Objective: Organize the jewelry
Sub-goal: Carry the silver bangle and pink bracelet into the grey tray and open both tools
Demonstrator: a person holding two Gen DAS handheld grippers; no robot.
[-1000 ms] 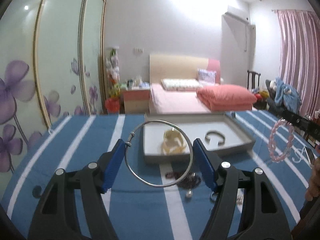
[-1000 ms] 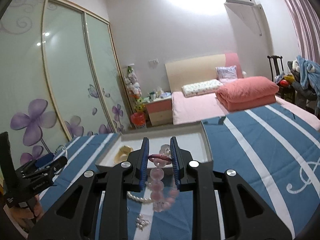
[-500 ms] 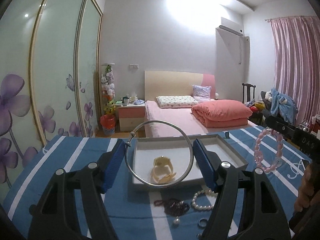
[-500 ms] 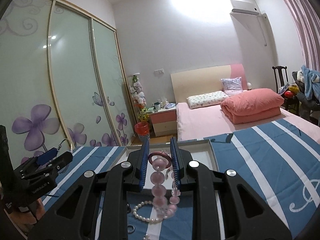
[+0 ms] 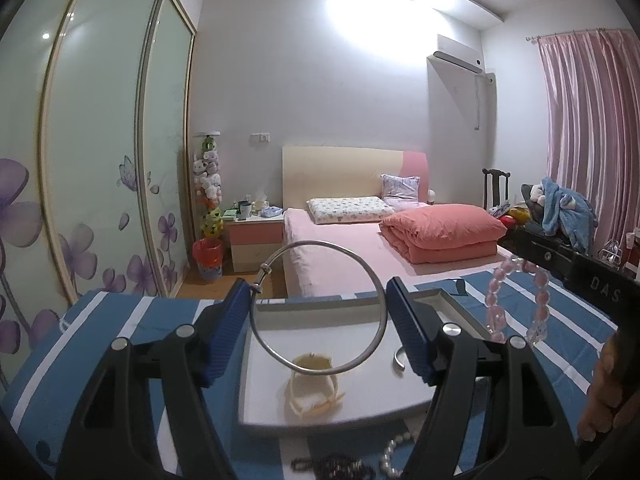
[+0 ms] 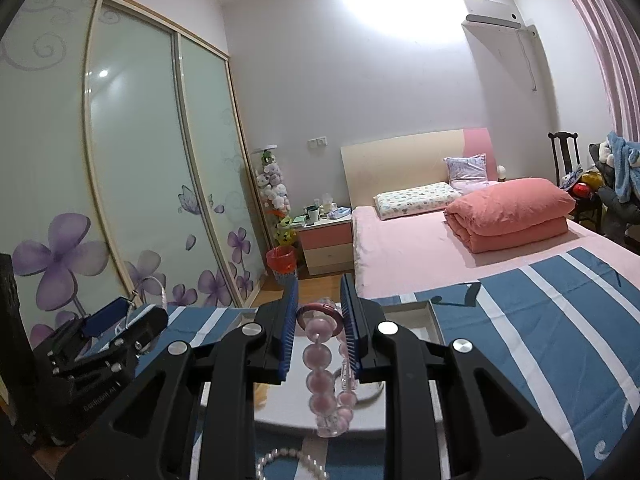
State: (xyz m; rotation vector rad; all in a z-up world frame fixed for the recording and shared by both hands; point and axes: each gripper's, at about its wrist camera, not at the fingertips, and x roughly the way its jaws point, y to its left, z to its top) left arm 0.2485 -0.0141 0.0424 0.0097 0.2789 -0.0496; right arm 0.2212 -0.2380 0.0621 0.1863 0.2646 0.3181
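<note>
Both grippers (image 5: pixel 319 330) (image 6: pixel 319 334) raised, clamped.

Pink bead bracelet (image 6: pixel 326 384), blue-and-white striped cloth (image 6: pixel 540 320).

Dim bluish indoor light, blown-out glare on upper wall (image 5: pixel 360 36), fisheye-curved edges, dark vignetted corners

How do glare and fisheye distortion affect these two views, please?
Left wrist view: ceiling glare washes out the wall above the bed; wardrobe doors bow; silver bangle stays sharp. Right wrist view: similar glare; the pink bead bracelet is sharp.
</note>
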